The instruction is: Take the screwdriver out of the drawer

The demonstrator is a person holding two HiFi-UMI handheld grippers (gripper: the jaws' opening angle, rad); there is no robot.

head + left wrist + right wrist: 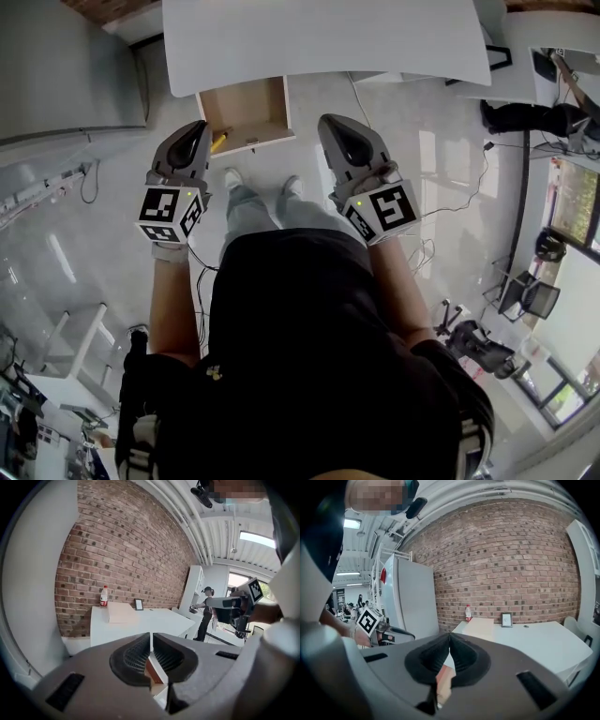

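Left gripper (199, 128): at 8 o'clock of the drawer, its tip over the drawer's near-left corner in the head view.
Left fingers (132, 657): closed tip to tip, with nothing held between them.
Right gripper (331, 123): at 4 o'clock of the drawer, apart from it and over the floor.
Right fingers (429, 660): closed tip to tip and empty.
Drawer (246, 111): pulled out from under the white surface (328, 37), with its wooden interior exposed.
Screwdriver (218, 142): inside the drawer at its 7 o'clock corner. Only a yellow part shows, just beside the left gripper's tip. Contact between the two cannot be determined.
Person: stands facing the drawer, shoes (232, 178) on the floor at its 6 o'clock, between the two grippers.
Items on the surface, left gripper view: a bottle (103, 596) with a red label stands upright against the brick wall (126, 550). A flat box (121, 612) lies just beside it at its 4 o'clock. A small frame (138, 604) stands at the box's 3 o'clock.
Background: a second person (205, 613) stands well beyond the surface's 3 o'clock end.
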